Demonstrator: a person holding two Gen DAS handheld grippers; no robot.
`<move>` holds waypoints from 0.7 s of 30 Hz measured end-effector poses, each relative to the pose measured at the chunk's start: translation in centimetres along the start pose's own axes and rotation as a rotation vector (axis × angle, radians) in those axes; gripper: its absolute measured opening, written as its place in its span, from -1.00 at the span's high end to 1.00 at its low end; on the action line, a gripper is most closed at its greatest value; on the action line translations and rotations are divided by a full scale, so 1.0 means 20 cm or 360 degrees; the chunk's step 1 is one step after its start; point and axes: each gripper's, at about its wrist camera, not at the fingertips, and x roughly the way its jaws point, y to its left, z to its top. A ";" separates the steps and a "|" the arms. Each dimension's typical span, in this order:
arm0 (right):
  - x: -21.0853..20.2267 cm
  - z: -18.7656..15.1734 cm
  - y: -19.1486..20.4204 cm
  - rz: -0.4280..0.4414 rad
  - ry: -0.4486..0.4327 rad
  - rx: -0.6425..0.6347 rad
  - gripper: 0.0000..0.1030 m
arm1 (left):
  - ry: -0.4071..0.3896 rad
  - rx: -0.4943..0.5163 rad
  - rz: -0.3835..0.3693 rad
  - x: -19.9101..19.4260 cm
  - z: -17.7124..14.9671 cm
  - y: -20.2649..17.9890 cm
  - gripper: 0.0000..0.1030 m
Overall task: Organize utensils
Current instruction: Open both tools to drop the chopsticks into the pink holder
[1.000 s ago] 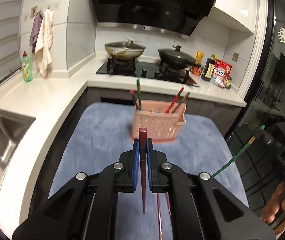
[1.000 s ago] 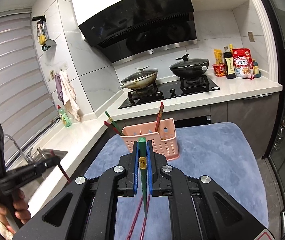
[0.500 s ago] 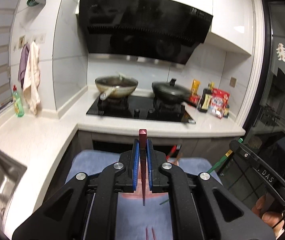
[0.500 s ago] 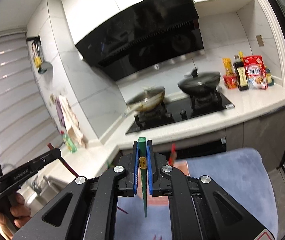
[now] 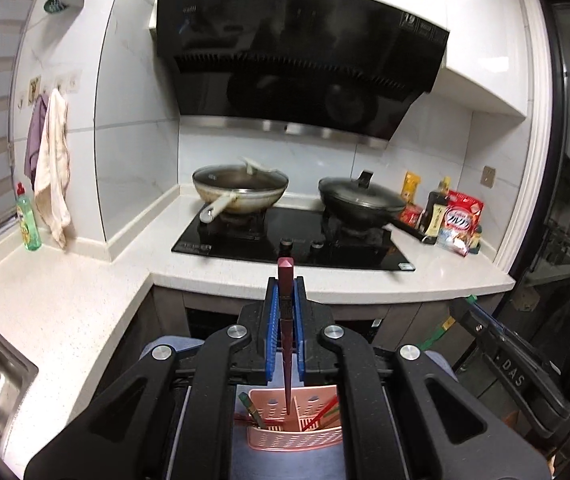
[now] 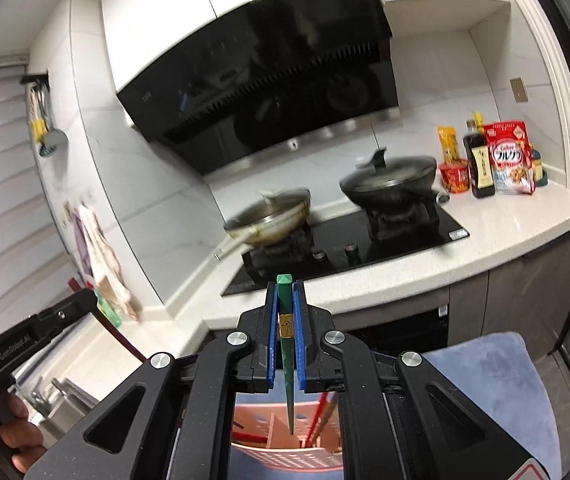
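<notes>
The left gripper (image 5: 286, 292) is clamped tight on a dark red chopstick (image 5: 286, 344), which stands upright between the blue pads (image 5: 271, 332) with its thin tip pointing down over the pink utensil basket (image 5: 295, 436). The right gripper (image 6: 285, 296) is likewise closed on a green chopstick (image 6: 287, 368) with a gold band, its tip hanging just above the same basket (image 6: 285, 452). The basket sits on a blue-grey cloth (image 6: 497, 392) covering the surface, directly below both grippers, and already holds red and green chopsticks (image 5: 321, 416) leaning in its compartments. Beyond the basket is a white counter (image 5: 325, 276) with a black hob (image 5: 293, 240) carrying two lidded woks. Left of the basket, seen from the right wrist, a hand (image 6: 17, 436) grips the other tool's handle.
</notes>
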 end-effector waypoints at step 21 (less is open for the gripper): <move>-0.13 -0.16 0.03 -0.0012 0.0086 -0.0069 0.18 | 0.0115 -0.0020 0.0137 -0.03 -0.20 0.03 -0.03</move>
